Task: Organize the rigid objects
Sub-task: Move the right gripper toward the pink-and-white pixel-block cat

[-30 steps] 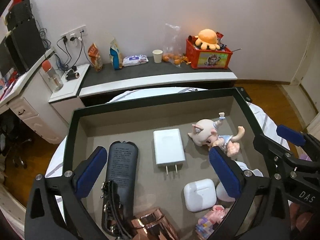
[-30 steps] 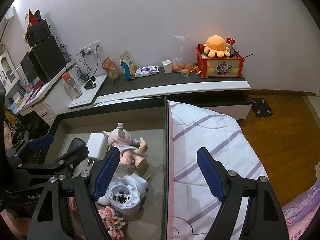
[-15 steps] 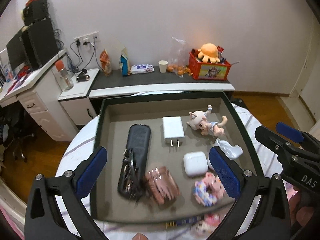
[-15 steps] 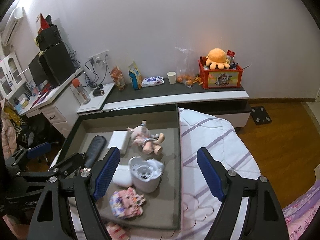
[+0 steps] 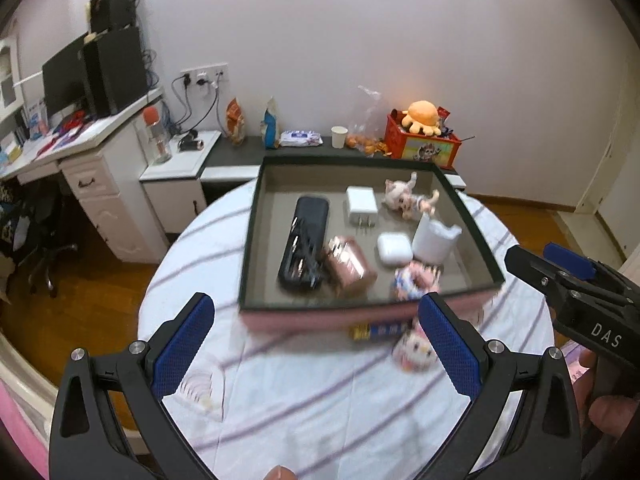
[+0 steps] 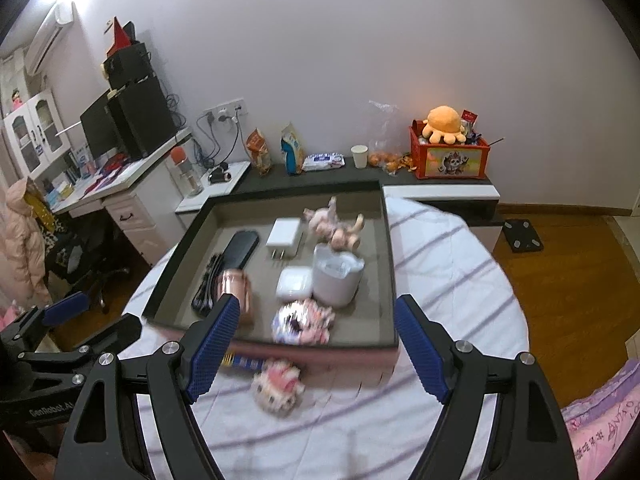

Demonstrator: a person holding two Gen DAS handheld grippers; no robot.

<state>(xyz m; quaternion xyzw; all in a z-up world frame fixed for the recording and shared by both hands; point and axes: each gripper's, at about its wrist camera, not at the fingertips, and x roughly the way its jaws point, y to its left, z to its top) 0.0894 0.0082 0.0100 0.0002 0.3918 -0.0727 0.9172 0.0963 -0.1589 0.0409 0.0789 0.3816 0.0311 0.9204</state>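
A dark tray [image 5: 251, 236] [image 6: 390, 264] sits on a round striped table. In it lie a black case [image 5: 306, 236], a white charger [image 5: 361, 202] [image 6: 285, 236], a doll figure [image 5: 406, 198] [image 6: 334, 226], a white earbud case [image 5: 394, 248] [image 6: 295, 282], a white cup-like holder [image 5: 434, 236] [image 6: 336, 278], a copper can [image 5: 348, 266] [image 6: 234, 286] and a pink block toy [image 5: 416, 276] [image 6: 302, 322]. In front of the tray lie a small battery-like stick [image 5: 378, 330] [image 6: 246, 362] and a pink toy head [image 5: 412, 350] [image 6: 278, 386]. My left gripper [image 5: 316, 352] and right gripper [image 6: 316, 350] are open and empty, held back above the table's near side.
The striped cloth [image 5: 320, 400] covers the table in front of the tray. A low shelf [image 6: 440, 190] with snacks and a red toy box [image 6: 448, 156] runs behind. A white desk [image 5: 80, 152] stands at the left. The right gripper shows in the left wrist view [image 5: 568, 284].
Both grippers have pulled back and up from over the tray. The whole tray and the table front with two loose items have come into view. Both stay open.
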